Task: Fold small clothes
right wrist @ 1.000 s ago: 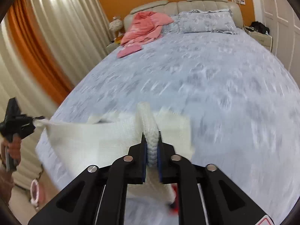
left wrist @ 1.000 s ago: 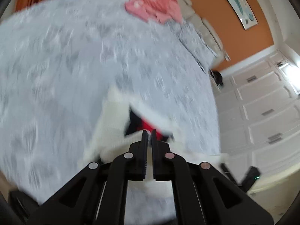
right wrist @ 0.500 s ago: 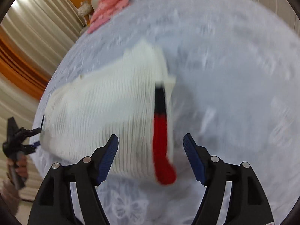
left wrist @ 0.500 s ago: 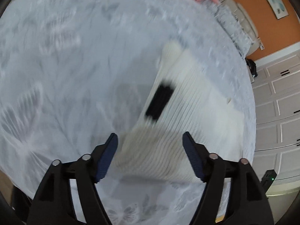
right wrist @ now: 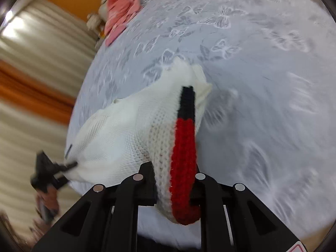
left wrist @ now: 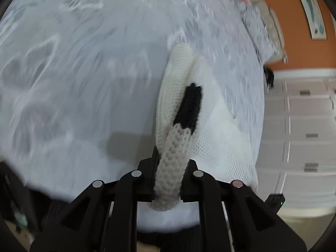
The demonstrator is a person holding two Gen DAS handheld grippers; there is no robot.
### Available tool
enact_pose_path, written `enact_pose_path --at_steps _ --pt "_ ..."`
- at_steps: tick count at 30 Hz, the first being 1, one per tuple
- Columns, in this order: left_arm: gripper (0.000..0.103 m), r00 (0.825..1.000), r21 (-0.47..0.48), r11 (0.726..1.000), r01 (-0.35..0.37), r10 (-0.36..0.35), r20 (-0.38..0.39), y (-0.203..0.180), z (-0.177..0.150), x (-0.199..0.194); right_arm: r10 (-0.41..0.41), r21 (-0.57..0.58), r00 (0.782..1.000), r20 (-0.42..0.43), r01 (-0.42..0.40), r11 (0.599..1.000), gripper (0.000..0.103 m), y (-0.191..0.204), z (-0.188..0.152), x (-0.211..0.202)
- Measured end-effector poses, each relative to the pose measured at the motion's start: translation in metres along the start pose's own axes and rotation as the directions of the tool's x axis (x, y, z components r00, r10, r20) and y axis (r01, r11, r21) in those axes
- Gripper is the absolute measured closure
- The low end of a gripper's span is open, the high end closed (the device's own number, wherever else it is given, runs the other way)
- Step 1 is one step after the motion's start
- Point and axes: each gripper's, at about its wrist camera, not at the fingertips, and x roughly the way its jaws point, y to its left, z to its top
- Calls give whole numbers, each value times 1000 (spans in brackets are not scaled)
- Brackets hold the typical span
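While blurred, apparently one white knit garment [right wrist: 117, 132], two claws [left wrist: 168, 168] [right wrist: 175, 174] gripping it.

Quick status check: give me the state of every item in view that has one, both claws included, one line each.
Left claw: just closed, shut on the white knitted garment's edge.
Right claw: just closed, shut on the garment's red-trimmed edge.
White knitted garment with red and black trim: partly folded, lying on the bed, both near corners pinched.
Pink clothes: crumpled, unfolded, at the far end of the bed.
Grey butterfly-print bedspread: spread flat.
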Motion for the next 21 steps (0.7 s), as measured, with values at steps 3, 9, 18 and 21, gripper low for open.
enact_pose_path --at_steps 3,9,18,21 --pt "86 993 40 996 -79 83 -90 16 -50 -7 -92 -53 994 -62 88 995 82 -13 -50 -17" --pt "80 982 77 979 -191 191 -2 23 -84 -12 -324 -54 946 14 324 944 74 -37 -87 -29" --pt "41 949 298 910 -288 228 220 -72 -17 28 -248 -199 966 72 257 945 48 -5 20 41" --pt "60 944 267 909 -320 281 175 -61 -2 62 -292 -238 956 18 288 928 58 -6 24 81"
